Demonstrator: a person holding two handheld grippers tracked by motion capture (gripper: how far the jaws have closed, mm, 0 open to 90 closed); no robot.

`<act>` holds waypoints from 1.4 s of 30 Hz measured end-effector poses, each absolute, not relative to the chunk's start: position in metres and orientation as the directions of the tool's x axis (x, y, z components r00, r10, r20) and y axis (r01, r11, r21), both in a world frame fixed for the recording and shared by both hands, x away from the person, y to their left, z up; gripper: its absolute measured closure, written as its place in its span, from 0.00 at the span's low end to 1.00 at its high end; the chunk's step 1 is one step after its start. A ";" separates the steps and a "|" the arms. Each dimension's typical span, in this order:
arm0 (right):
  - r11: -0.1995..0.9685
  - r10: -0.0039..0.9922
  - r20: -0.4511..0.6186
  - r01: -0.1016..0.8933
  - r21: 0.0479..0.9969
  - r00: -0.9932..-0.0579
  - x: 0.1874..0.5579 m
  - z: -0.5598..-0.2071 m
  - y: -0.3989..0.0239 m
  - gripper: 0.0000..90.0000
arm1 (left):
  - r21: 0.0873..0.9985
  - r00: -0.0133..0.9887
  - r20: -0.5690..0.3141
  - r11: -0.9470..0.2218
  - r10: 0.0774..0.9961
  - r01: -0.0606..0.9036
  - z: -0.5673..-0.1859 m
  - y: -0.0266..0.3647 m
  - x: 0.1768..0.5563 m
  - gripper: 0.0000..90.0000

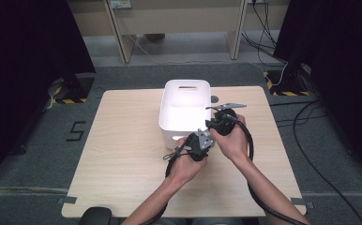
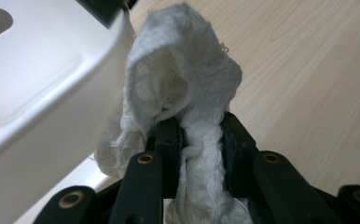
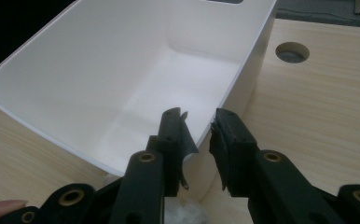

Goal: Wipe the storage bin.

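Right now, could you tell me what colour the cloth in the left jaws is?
White; the cloth shows best in the left gripper view.

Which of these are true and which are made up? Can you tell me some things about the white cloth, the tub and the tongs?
1. The left tongs are pinching a white cloth. True.
2. The white tub has toys inside. False: the inside that shows is bare.
3. The right tongs are holding the cloth. False: their jaws stand apart with nothing between them, over the tub's rim.
4. The tub stands on a wooden table. True.
5. The table has a round hole near the tub. True.
6. The cloth is blue. False: it is white.
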State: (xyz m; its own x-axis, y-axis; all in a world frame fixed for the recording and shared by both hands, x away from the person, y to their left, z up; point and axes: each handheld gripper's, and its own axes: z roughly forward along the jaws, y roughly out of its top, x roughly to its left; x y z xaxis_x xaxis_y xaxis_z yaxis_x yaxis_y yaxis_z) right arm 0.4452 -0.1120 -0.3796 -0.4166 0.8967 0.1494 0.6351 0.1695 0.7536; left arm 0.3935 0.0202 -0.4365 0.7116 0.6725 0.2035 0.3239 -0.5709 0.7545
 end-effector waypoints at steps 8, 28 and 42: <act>0.166 0.896 0.153 0.634 0.755 -0.417 0.445 -0.380 -0.112 0.81 | 0.710 0.725 0.206 -0.610 0.657 0.351 -0.456 0.018 0.398 0.80; 0.170 0.884 0.159 0.619 0.766 -0.440 0.448 -0.383 -0.111 0.67 | 0.669 0.729 0.170 -0.621 0.663 0.409 -0.483 0.019 0.411 0.80; 0.096 0.889 0.200 0.593 0.799 -0.413 0.448 -0.368 -0.128 0.62 | 0.683 0.730 0.157 -0.607 0.665 0.406 -0.467 0.045 0.397 0.80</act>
State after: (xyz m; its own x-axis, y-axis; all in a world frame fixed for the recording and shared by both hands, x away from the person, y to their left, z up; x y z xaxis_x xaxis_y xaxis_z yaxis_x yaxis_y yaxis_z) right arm 0.4476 -0.1281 -0.3682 -0.4127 0.8887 0.1999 0.5933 0.0958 0.7993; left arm 0.3967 0.0446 -0.4669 0.7301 0.6649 0.1573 0.4055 -0.6070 0.6835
